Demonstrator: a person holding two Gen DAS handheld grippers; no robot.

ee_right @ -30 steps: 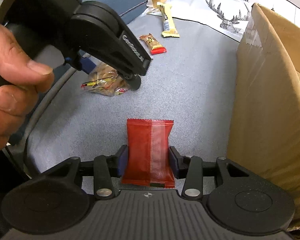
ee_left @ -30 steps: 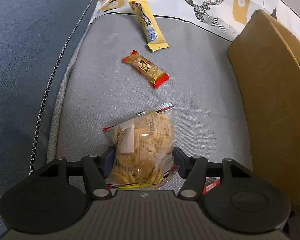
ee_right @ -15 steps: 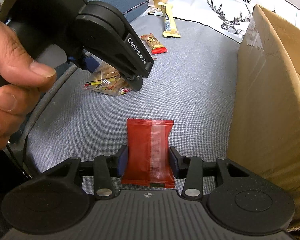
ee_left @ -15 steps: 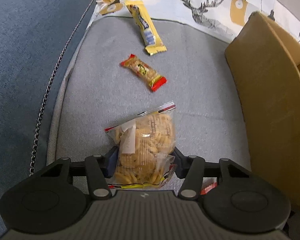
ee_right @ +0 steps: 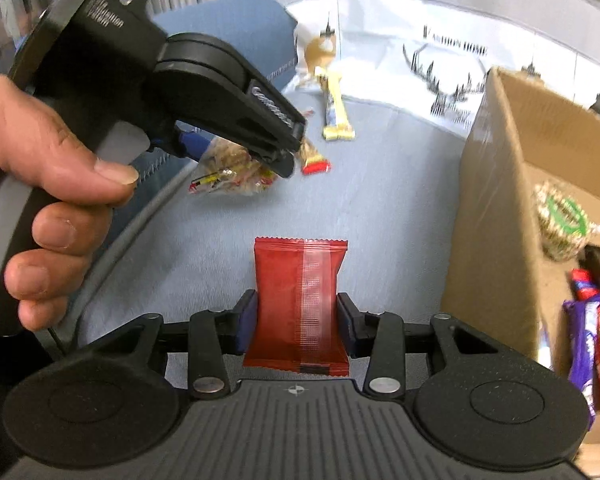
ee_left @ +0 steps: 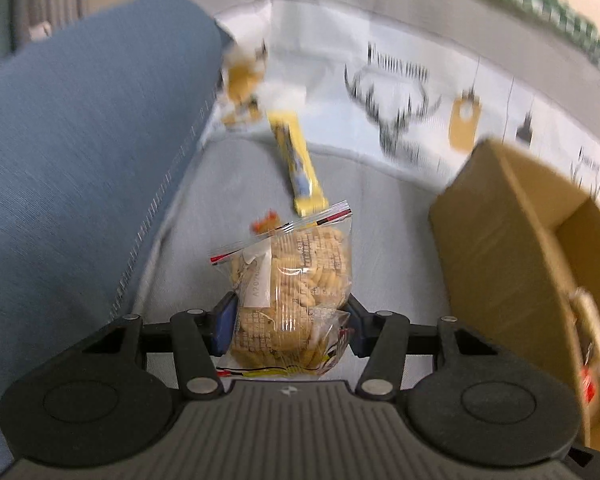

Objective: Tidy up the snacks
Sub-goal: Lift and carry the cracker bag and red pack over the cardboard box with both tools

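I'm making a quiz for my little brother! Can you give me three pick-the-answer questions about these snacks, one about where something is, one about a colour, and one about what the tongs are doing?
1. Where is the cardboard box?
A. Right of the red packet
B. Left of the red packet
C. Under the blue cushion

2. What colour is the long bar lying beyond the cracker bag?
A. Green
B. Yellow
C. Purple

3. What are the left tongs doing?
A. Standing open, holding nothing
B. Gripping a spoon
C. Gripping the clear cracker bag

Answers:
1 A: the box's brown wall stands to the right of the red packet held in the right tongs.
2 B: its wrapper is yellow.
3 C: both pads press the sides of the cracker bag.
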